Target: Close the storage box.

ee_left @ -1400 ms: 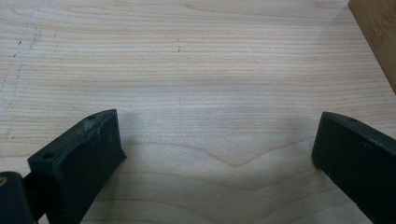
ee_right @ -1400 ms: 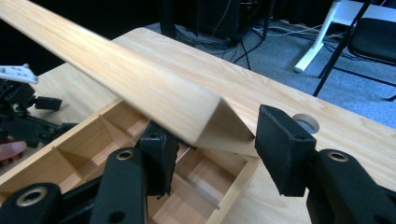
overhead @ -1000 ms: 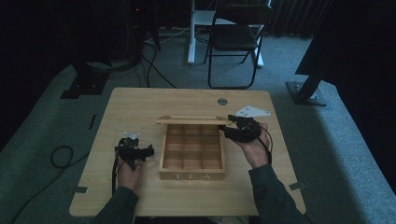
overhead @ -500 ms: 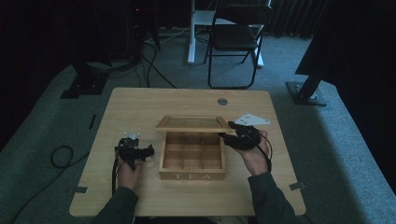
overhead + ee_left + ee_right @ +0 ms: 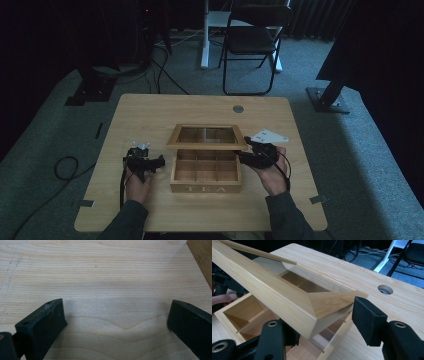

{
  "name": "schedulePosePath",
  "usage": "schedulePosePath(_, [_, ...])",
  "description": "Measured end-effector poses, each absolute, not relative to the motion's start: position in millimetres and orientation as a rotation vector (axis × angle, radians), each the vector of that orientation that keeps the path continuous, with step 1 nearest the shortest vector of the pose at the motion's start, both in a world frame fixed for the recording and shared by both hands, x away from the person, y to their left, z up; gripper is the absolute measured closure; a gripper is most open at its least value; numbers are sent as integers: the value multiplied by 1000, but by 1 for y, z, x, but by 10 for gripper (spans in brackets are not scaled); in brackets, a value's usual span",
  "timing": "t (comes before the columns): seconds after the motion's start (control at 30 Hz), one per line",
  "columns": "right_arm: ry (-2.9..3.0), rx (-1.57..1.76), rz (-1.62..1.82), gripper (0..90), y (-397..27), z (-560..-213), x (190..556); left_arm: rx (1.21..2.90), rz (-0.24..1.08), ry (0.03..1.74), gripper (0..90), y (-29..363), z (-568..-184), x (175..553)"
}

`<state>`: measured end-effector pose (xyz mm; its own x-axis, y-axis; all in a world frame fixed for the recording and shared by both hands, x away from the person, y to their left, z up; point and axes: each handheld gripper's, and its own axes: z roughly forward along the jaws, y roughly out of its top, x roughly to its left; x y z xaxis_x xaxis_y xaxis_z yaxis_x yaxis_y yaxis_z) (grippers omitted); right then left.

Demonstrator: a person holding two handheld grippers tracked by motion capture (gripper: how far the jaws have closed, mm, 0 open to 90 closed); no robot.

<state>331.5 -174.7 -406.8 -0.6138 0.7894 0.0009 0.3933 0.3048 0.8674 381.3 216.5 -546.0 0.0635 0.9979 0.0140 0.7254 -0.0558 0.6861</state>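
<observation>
Right gripper view: lid (image 5: 274,293) between open jaws.

A: What do the grippers look like?
B: The left gripper (image 5: 159,162) and right gripper (image 5: 243,157) are black, with blocky jaws and screw holes; a black cable trails from each.
A: And the sleeves (image 5: 125,220)?
B: Long, probably dark green.

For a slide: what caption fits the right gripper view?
Right gripper at the corner of the half-lowered lid over the tea box.

tea box (image 5: 203,262) cut off by frame edge
</observation>
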Motion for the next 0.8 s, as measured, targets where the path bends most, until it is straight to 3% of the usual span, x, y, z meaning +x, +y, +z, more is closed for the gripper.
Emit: schedulePosePath(0.8, [2152,1052,1282,405,-178,-428,316,1829,696,1716,16,216,-546,381])
